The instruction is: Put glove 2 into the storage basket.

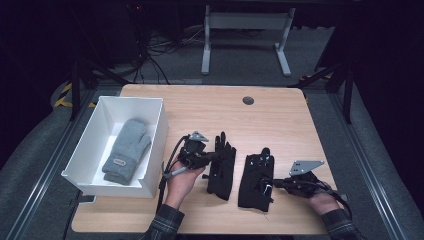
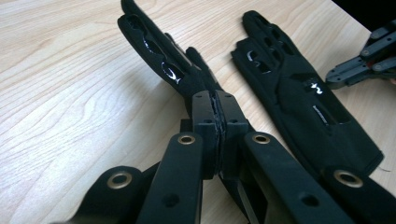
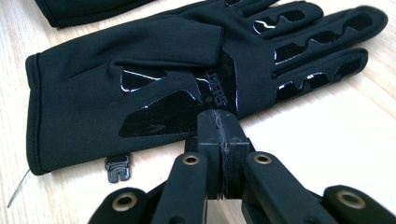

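**Both grippers clamp black gloves beside the white box**

To the left of the left gripper [image 1: 214, 156], the white box [image 1: 155, 145] holds one grey mitten [image 1: 126, 150]. The left gripper is clenched on the left black glove [image 1: 222, 167], pinching its edge and lifting it off the table [image 1: 280, 115]. The right gripper [image 1: 269, 184] is clenched on the near edge of the right black glove [image 1: 255, 180], which lies flat. The two gloves lie side by side between the grippers.

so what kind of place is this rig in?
Probably a lab recording bay, not a home: a light wooden table on grey carpet between dark metal frame rails, loose cables behind, and a white adjustable desk frame.
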`<state>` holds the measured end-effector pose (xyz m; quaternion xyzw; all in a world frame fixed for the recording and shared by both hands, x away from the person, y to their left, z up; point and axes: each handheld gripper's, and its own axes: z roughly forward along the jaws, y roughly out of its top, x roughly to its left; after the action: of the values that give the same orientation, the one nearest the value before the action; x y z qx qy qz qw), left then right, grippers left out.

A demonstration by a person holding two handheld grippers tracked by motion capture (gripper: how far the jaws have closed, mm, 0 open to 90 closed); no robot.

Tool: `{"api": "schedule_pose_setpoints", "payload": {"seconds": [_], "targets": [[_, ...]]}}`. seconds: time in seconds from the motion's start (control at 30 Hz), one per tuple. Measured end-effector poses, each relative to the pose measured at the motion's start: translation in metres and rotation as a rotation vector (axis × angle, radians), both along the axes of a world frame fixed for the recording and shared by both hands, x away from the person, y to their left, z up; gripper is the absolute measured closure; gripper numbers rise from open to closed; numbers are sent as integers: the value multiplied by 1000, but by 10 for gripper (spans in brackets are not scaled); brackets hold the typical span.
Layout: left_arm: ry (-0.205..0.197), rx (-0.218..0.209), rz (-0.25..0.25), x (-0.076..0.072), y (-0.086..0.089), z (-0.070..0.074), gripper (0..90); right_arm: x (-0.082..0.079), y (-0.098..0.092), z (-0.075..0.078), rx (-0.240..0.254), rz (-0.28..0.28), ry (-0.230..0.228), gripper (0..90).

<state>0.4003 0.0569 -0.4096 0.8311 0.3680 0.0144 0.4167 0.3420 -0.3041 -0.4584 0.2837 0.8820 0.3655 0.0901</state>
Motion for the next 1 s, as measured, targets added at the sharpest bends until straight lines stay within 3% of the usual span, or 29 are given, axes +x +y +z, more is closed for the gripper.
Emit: {"api": "schedule_pose_setpoints", "payload": {"seconds": [0.73,1.0], "targets": [[-24,-16,-74,0,-29,16,888,11,25,0,19,37,-14,900],[-12,-39,-112,0,-44,15,888,15,34,0,27,47,-12,900]]}}
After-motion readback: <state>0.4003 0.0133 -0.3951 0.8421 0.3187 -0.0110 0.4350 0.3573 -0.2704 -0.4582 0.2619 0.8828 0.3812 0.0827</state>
